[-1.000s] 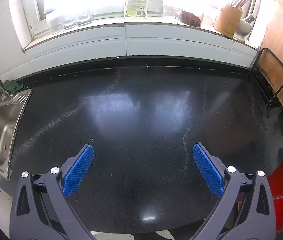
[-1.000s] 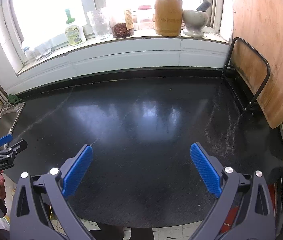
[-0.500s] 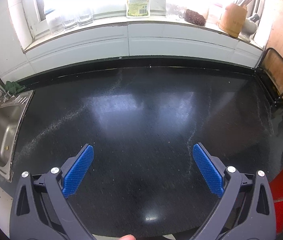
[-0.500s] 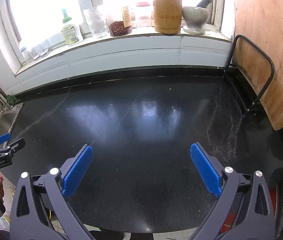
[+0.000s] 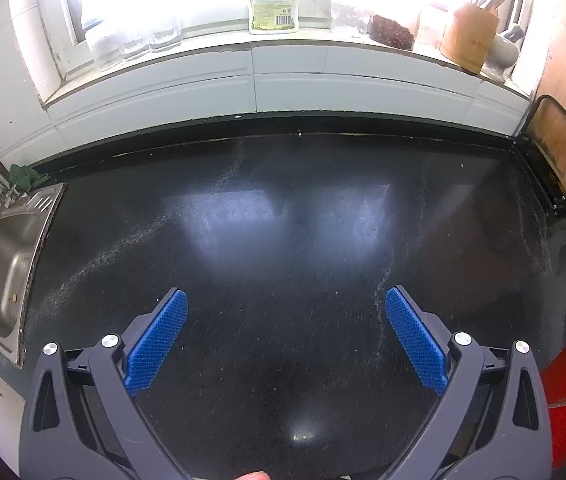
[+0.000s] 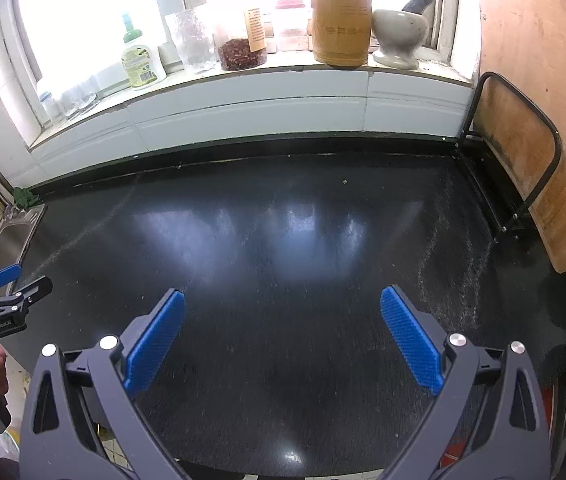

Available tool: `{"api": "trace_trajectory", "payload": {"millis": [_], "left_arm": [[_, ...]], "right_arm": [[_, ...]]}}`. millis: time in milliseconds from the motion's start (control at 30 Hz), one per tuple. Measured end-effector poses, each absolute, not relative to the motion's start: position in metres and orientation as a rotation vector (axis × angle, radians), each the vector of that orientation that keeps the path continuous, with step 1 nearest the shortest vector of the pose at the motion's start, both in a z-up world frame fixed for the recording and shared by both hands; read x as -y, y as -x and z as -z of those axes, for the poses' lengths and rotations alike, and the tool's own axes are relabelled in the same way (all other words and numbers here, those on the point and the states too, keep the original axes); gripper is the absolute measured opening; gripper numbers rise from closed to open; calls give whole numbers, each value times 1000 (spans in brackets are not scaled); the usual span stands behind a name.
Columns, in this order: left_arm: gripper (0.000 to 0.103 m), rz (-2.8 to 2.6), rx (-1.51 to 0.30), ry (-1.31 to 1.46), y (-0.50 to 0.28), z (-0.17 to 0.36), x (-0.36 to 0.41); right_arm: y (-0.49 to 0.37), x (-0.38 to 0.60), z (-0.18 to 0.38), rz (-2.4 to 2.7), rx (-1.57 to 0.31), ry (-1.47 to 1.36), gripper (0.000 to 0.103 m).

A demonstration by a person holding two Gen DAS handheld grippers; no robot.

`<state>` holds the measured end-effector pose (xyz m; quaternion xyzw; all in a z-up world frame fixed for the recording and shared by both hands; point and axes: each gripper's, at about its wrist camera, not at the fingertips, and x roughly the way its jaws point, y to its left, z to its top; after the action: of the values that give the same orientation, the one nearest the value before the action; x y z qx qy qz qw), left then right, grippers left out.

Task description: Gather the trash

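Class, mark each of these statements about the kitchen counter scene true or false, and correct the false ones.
1. Both grippers are open and hold nothing. True: the left gripper and the right gripper have their jaws spread with only counter between them.
2. The sink is full of dishes. False: its basin looks bare.
3. A wooden utensil holder stands on the windowsill beside a mortar and pestle. True.
4. A large pile of trash lies on the black countertop. False: only a small crumb and faint streaks show.
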<state>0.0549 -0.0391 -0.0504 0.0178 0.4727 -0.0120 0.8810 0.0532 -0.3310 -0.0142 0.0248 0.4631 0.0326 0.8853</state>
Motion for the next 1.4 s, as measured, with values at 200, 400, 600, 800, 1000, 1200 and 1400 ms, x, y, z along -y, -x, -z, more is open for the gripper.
{"api": "trace_trajectory", "payload": {"millis": [200, 400, 600, 800, 1000, 1200, 1400], "left_arm": [[96, 24, -985, -35, -57, 51, 38], [96, 21, -988, -35, -58, 51, 36], [96, 13, -987, -32, -62, 51, 36], [96, 5, -986, -32, -64, 51, 36], [96, 0, -989, -29, -67, 52, 35], [96, -7, -995, -25, -71, 53, 33], [96, -23, -999, -15, -75, 56, 31]], "right_arm": [[-57, 330, 15, -75, -966, -44, 95], [-60, 330, 15, -78, -967, -44, 95], [-60, 329, 16, -79, -969, -44, 95], [-64, 328, 16, -86, -976, -39, 95], [-64, 327, 17, -85, -978, -40, 95], [-65, 326, 17, -86, -978, -38, 95], [-71, 325, 18, -90, -981, -36, 95]]}}
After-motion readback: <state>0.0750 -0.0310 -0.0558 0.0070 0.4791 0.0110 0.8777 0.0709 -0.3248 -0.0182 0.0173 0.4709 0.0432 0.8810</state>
